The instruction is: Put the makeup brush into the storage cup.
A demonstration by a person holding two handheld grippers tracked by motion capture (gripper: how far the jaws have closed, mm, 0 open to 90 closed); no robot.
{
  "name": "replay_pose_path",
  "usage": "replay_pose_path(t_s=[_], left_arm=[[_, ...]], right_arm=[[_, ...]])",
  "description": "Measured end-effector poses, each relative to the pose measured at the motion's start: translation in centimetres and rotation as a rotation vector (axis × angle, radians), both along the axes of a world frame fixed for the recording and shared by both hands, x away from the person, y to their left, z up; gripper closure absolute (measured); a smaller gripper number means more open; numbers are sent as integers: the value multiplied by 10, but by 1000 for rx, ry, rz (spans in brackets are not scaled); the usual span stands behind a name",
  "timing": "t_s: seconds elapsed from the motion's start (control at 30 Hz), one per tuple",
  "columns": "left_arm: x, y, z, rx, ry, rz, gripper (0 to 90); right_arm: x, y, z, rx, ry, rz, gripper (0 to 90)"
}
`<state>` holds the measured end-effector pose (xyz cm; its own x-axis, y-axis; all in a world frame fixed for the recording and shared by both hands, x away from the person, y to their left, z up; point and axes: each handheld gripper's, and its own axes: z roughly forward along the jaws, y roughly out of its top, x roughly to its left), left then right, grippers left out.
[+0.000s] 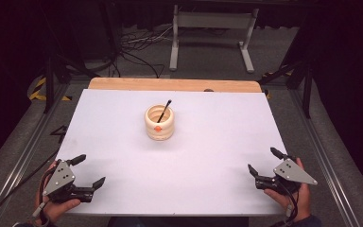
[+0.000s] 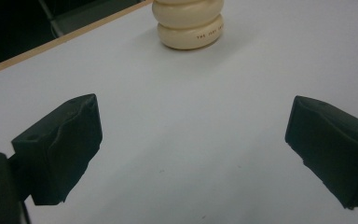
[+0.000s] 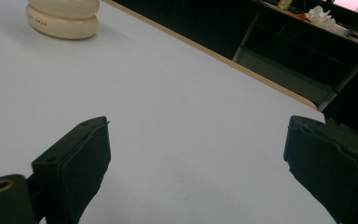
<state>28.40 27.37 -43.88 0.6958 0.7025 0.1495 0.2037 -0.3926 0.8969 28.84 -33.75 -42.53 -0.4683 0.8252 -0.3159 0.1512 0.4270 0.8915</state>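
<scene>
So we've got both tools parked at the near corners of the counter [image 1: 123,142], the left tool [image 1: 87,171] by the near left corner and the right tool [image 1: 261,160] by the near right one, and both have their jaws spread wide with nothing between them. Looks to us like a neutral ready pose: hands low, out of the way, both pointed inward toward the middle so either one could go in. The thing they're aimed at is the cream ribbed pot [image 1: 159,123], sitting a bit back of the middle of the counter, closer to the far edge than to us, well apart from both tools. A thin black stick [image 1: 164,109] stands inside it, leaning so its tip pokes out over the rim toward the far right. It's resting on the pot's wall, which is probably why it stays tilted instead of falling flat. In the left gripper view the pot [image 2: 189,25] sits up top between the jaws, so that tool is roughly lined up on it. In the right gripper view the pot [image 3: 63,18] is off in the upper left corner, so that tool points a bit past it. Our guess is one tool steadies the pot while the other pulls the stick, hence the wide open jaws.
</scene>
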Motion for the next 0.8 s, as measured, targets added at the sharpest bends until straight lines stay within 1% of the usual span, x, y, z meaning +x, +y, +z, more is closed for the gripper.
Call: replay_pose_path(t_s=[0.1, 0.23, 0.3, 0.4, 0.53, 0.67, 0.73, 0.8], left_arm=[[-2, 1, 2, -12, -13, 2, 44], [-4, -2, 5, -10, -35, -2, 44], [-4, -2, 6, -7, -35, -5, 44], [-3, -2, 5, -16, -30, 0, 44], [-3, -3, 5, -2, -26, -6, 44], [-4, -4, 5, 6, -30, -5, 42], [-4, -4, 6, -3, -29, -7, 43], [-4, -4, 6, -3, -29, -5, 43]], right_arm=[[-2, 1, 1, -2, -6, -2, 81], [-2, 2, 2, -2, -10, 2, 81], [-2, 2, 2, -1, -11, 3, 81], [-3, 2, 2, 1, -23, 6, 83], [-4, 2, 4, 2, -38, 10, 84], [-4, 2, 4, 2, -34, 11, 83], [-4, 2, 3, 2, -33, 10, 83], [-4, 2, 3, 2, -33, 11, 83]])
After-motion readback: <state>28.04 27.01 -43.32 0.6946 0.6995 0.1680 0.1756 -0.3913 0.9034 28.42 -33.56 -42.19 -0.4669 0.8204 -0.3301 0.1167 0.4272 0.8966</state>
